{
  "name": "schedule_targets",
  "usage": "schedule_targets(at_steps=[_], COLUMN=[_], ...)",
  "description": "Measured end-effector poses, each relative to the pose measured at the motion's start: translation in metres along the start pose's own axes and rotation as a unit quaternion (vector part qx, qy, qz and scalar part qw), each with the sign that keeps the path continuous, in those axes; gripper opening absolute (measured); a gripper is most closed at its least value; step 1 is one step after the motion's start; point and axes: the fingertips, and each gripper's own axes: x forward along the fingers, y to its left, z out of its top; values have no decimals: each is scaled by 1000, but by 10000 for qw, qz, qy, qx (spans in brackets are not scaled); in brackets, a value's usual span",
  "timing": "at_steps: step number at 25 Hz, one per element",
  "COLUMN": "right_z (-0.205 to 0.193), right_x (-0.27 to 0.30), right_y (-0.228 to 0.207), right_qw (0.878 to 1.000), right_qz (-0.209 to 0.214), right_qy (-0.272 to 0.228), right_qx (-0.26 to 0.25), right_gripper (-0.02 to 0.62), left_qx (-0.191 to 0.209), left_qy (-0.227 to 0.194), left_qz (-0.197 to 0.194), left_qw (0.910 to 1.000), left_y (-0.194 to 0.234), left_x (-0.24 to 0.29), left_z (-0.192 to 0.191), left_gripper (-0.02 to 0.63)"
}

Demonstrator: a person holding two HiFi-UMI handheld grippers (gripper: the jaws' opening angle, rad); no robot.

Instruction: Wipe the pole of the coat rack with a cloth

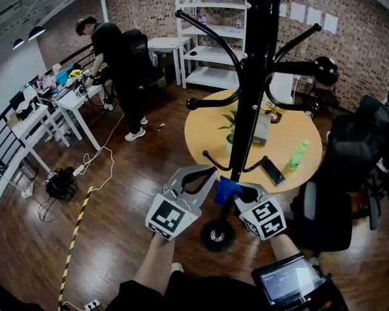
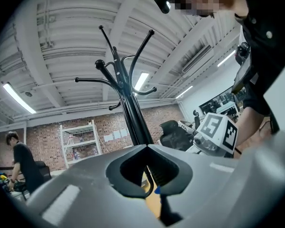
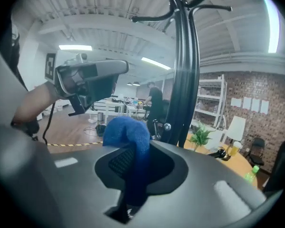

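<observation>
My right hand-held gripper (image 1: 241, 192) is clenched on the blue cloth (image 3: 128, 132), which bunches out past the jaw tips low on the rack, just beside the pole (image 1: 246, 128). I cannot tell whether it touches the metal yet. My left hand-held gripper (image 1: 207, 173) sits just left of the pole, jaws closed tip to tip with nothing between them.

The risks, as I judge them:
- Only a fold of cloth is pinched. Dragging it along the pole could pull it free, or let the bare jaws scrape the paint.
- The low hooks (image 1: 211, 157) curl out right by both grippers, and a stroke upward may snag the cloth on one.
- The rack stands on a small round base (image 1: 217, 235). With no hold steadying it, a hard sideways push could rock it towards the surface.

Behind the pole, the round yellow surface (image 1: 201, 141) carries a plant (image 1: 232, 123), a green bottle (image 1: 298, 154) and a dark phone (image 1: 272, 171). The bottle would tip easily if the rack struck it.

Beyond are a dark wood floor (image 1: 117, 193) with trailing cables (image 1: 97, 161), white shelves (image 1: 211, 37) against a brick wall (image 1: 363, 44), and a person (image 1: 117, 63) bent over a desk, well apart from me.
</observation>
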Motion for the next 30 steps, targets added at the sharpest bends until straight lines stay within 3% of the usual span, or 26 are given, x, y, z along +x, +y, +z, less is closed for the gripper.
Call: schedule_targets(at_steps=[4, 7, 10, 15, 21, 25, 30], right_z=[24, 35, 49, 86, 124, 116, 106], right_x=[10, 8, 2, -21, -39, -17, 14], right_y=[-16, -16, -24, -22, -28, -33, -44], right_qw=[9940, 9810, 9674, 9531, 9367, 9239, 8953], right_qz=[-1033, -1866, -2484, -2984, -3416, -3753, -4316], right_qy=[-336, -47, -11, -230, -405, 1, 701], right_qx=[-156, -535, -488, -439, -651, -743, -853], right_gripper=[51, 51, 51, 51, 51, 51, 51], left_qx=[96, 28, -229, -415, -56, -103, -163], left_qy=[-360, -734, -990, -1331, -1468, -1625, -1905], left_qz=[-587, -1160, -1340, -1762, -2436, -2702, -3297], left_qw=[9976, 9905, 9858, 9744, 9587, 9489, 9245], left_y=[25, 45, 73, 77, 47, 53, 75], left_x=[-5, -13, -13, 3, 15, 21, 29], left_z=[-9, -12, -23, -14, 8, -2, -17], left_gripper=[3, 3, 3, 3, 3, 3, 3])
